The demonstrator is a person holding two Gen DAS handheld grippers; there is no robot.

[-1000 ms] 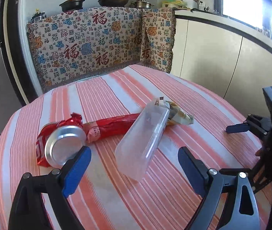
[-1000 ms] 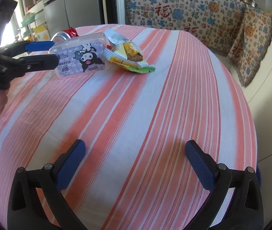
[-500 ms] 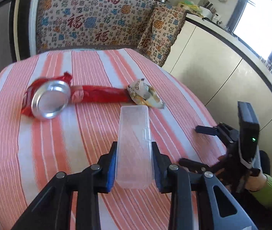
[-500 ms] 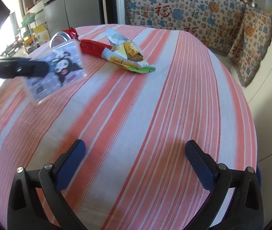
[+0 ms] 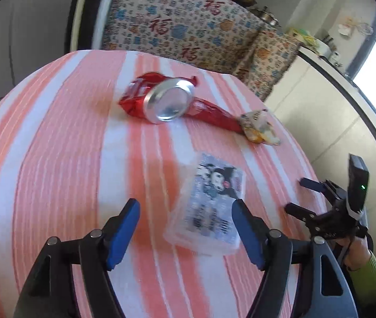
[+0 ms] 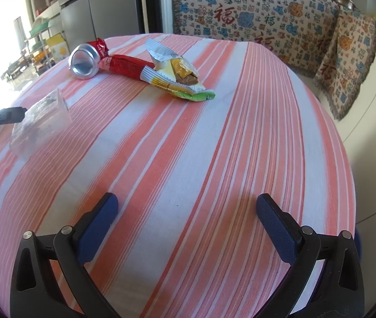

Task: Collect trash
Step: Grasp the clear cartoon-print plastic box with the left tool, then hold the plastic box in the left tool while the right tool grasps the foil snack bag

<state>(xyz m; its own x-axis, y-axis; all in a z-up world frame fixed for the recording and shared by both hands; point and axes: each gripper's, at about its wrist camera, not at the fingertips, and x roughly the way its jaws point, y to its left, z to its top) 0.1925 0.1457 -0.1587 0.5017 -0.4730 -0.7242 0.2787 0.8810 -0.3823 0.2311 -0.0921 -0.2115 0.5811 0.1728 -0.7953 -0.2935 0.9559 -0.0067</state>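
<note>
Hovering over the striped tabletop, the left gripper has just been spreading its fingers, and the clear box lies between them, nearer the right finger, apparently unpressed. Its long axis runs near to far, roughly along the fingers. The right gripper stands wide apart, empty, well clear of it. Farther off lie the can, red wrapper and snack packet.

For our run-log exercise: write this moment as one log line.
left gripper: open, jaws just opening, plastic box between, unclamped | right gripper: open, empty | can, wrappers on table
</note>
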